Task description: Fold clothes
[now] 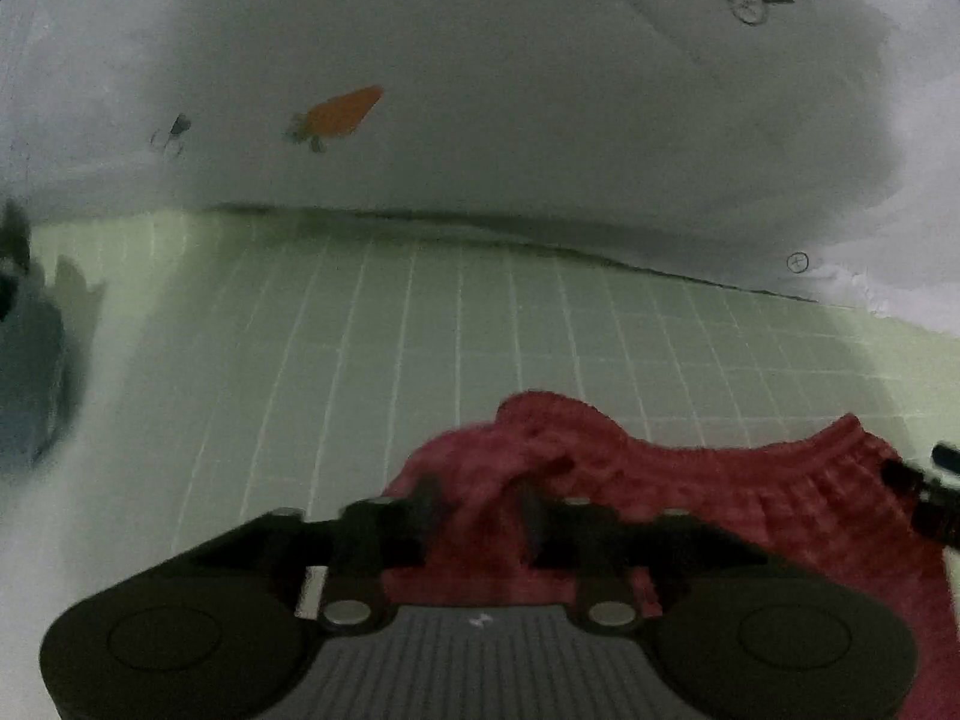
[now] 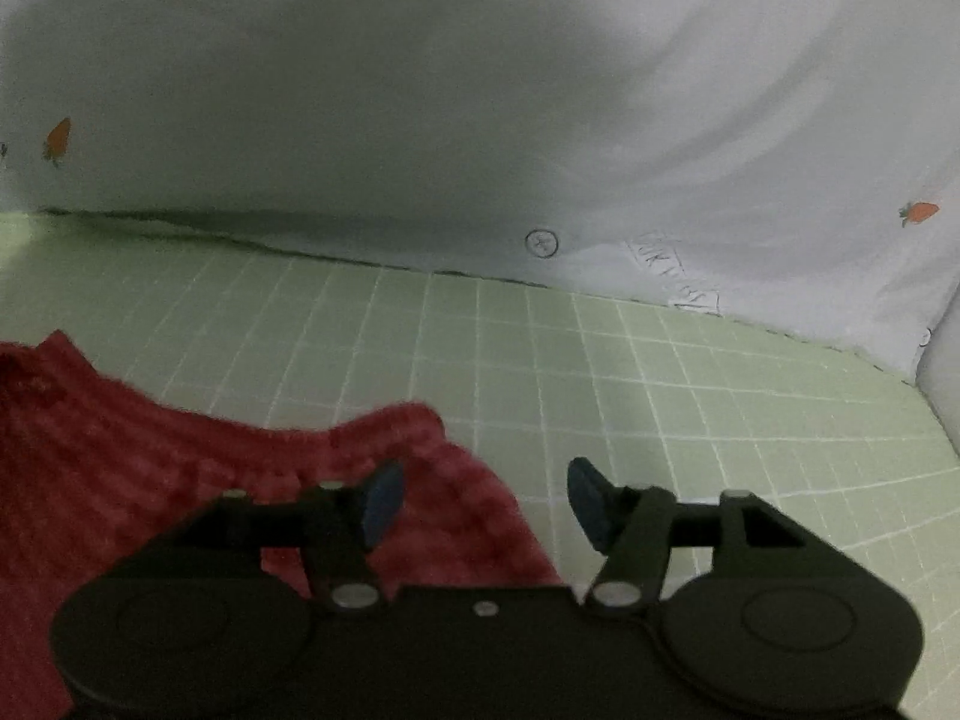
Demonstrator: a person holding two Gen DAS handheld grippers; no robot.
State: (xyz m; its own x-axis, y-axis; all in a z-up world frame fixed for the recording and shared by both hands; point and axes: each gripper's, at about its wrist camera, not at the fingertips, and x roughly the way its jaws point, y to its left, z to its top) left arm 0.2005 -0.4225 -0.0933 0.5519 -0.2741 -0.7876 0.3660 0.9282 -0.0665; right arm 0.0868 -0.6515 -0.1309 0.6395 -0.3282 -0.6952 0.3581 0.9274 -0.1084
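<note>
Left wrist view: left gripper (image 1: 480, 498) sits low over a red knit garment (image 1: 690, 516) on a green gridded mat (image 1: 420, 330). Bunched red cloth rises between its two fingers; blur keeps me from telling whether the pads press it, so grip uncertain. The garment's ribbed waistband (image 1: 840, 438) runs off to the right, where the tip of the other tool shows at the frame edge.

Right wrist view: right gripper (image 2: 486, 498) stands with jaws apart, nothing pinched. Its left blue pad (image 2: 384, 501) hovers over the garment's right corner (image 2: 420, 420); the right pad (image 2: 585, 498) is over bare mat.

Judgement: still the grasping stage, both corners of the waistband edge being sought before any fold. Next move calls for the right jaws to shift left onto the corner and close.

Room: open mat ahead and right; a white carrot-print sheet (image 2: 480, 120) bounds the far edge.
</note>
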